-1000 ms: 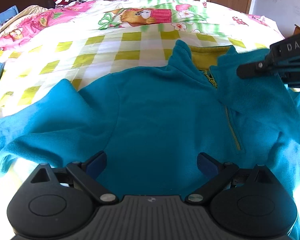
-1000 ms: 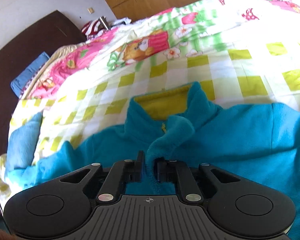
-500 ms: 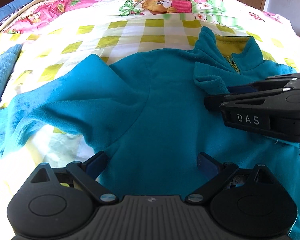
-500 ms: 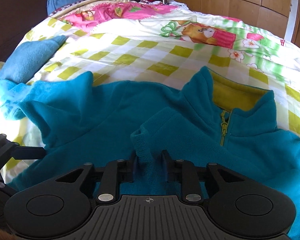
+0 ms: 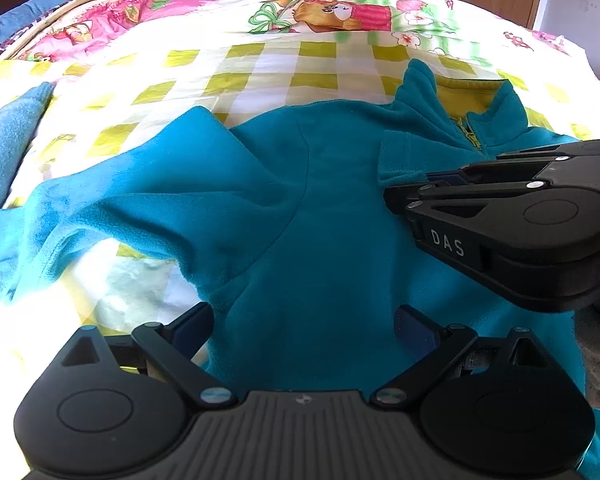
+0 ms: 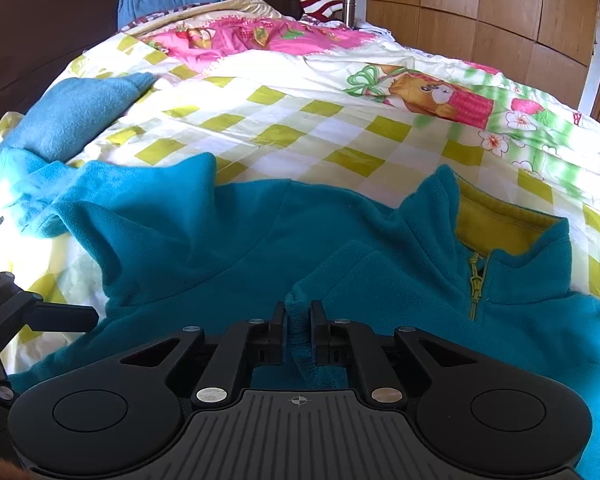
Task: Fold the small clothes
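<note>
A teal fleece pullover with a yellow-lined collar and short yellow zip [image 5: 312,216] lies front-up on a bed covered by a yellow-checked cartoon-print quilt [image 5: 260,68]. The right hand-held gripper [image 6: 298,332] is clenched on the cuff of the garment's sleeve [image 6: 300,320], which is folded across the chest to just at 8 o'clock of the zip. In the left wrist view this gripper [image 5: 396,196] enters from 3 o'clock; compared with half a second earlier it sits slightly higher in frame, the cuff scarcely displaced. The left hand-held gripper [image 5: 304,326] is released, jaws spread wide over the pullover's lower body, as before. The other sleeve [image 5: 112,208] trails toward 9 o'clock, beside a folded light-blue fleece cloth [image 6: 76,114].
</note>
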The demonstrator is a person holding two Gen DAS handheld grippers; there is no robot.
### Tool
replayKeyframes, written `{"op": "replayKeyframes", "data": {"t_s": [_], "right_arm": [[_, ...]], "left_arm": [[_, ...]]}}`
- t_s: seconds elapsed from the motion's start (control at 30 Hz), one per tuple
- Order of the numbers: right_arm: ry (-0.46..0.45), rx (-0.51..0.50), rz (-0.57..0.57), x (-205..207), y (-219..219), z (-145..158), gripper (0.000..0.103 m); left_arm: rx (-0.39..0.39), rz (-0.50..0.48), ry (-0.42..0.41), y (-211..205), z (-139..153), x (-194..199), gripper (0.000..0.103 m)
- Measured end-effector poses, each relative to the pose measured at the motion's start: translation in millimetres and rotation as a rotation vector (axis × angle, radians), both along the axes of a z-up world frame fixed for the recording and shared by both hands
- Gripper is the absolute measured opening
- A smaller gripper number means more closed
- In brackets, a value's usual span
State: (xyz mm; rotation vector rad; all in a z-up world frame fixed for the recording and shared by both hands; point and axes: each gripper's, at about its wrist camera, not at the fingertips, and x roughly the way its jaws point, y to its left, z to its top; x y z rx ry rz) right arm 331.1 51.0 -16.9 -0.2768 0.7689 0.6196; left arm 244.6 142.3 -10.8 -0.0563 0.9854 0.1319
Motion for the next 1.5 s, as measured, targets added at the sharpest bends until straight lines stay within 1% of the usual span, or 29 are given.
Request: {"op": "replayKeyframes", "data": {"t_s": [0.07,0.2,0.3,0.33,0.37,0.4,0.43,0.47,0.57,0.67,0.73,0.83,0.93,1.0,1.03,1.13,1.2,1.27,1.33,1.37,1.43,1.5], "right_arm": [[0.028,0.026,-0.022,5.1,-0.1,-1.4,0.01],[-0.003,0.096,-0.037,7.0,1.8,9.9,0.01],[-0.01,0.123,-0.036,10.9,4.9,12.1,0.01],[0.004,0.126,-0.037,14.0,5.3,9.1,0.011],[0.037,0.115,-0.036,18.5,6.5,3.9,0.012],[0.07,0.098,-0.031,22.1,7.6,-1.7,0.015],[0.098,0.091,-0.027,24.0,7.6,-6.8,0.015],[0.105,0.096,-0.02,22.3,6.4,-9.1,0.016],[0.101,0.139,0.001,16.1,-1.9,-0.1,0.02],[0.116,0.208,-0.025,13.9,-21.0,15.9,0.02],[0.104,0.224,-0.062,11.1,-42.1,29.0,0.02],[0.081,0.189,-0.107,5.6,-75.6,40.5,0.021],[0.043,0.089,-0.174,-1.9,-114.4,44.4,0.021],[0.027,0.031,-0.252,-11.7,-147.8,48.9,0.021],[0.029,0.015,-0.304,-16.7,-166.1,51.3,0.021],[0.069,0.01,-0.46,-32.4,-217.0,57.7,0.021],[0.108,0.02,-0.551,-44.8,-247.2,56.1,0.022],[0.135,0.005,-0.592,-54.5,-265.4,48.6,0.022],[0.137,-0.012,-0.595,-59.9,-277.3,38.0,0.023],[0.118,-0.031,-0.572,-62.4,-280.3,32.1,0.022],[0.058,-0.104,-0.521,-65.4,-280.0,22.3,0.023],[-0.01,-0.165,-0.454,-69.8,-282.4,13.6,0.027]], "left_arm": [[0.004,-0.001,-0.005,-1.8,1.5,-0.3,0.103],[0.014,-0.007,-0.013,-7.0,5.1,2.9,0.103],[0.008,-0.002,-0.008,-9.0,4.9,6.9,0.103],[0.004,0.003,-0.002,-8.4,4.1,8.0,0.103],[-0.001,0.008,0.006,-7.9,2.7,9.7,0.103],[-0.003,0.011,0.009,-7.6,2.3,9.9,0.103],[0.004,0.012,0.01,-7.7,2.3,9.8,0.103],[0.017,0.01,0.01,-7.9,2.5,8.8,0.103],[0.043,0.017,0.01,-5.8,4.6,5.9,0.103],[0.035,0.039,-0.001,-1.1,13.4,5.8,0.103],[0.03,0.043,-0.026,-1.0,22.6,9.1,0.103],[0.013,0.019,-0.071,-5.2,34.9,21.4,0.103],[0.015,-0.018,-0.106,-13.7,40.2,44.4,0.103],[0.01,-0.046,-0.133,-21.0,45.3,58.4,0.103],[0.005,-0.073,-0.156,-28.2,50.8,64.9,0.103],[0.006,-0.199,-0.214,-61.6,65.0,83.8,0.103],[-0.012,-0.302,-0.22,-88.2,67.9,97.1,0.103],[-0.035,-0.414,-0.208,-123.2,66.8,114.0,0.103],[-0.028,-0.504,-0.182,-154.9,60.9,130.1,0.103],[-0.029,-0.55,-0.17,-172.3,58.1,138.3,0.103],[-0.03,-0.62,-0.153,-198.1,56.0,147.7,0.103],[-0.027,-0.694,-0.15,-226.5,56.8,151.0,0.103]]}}
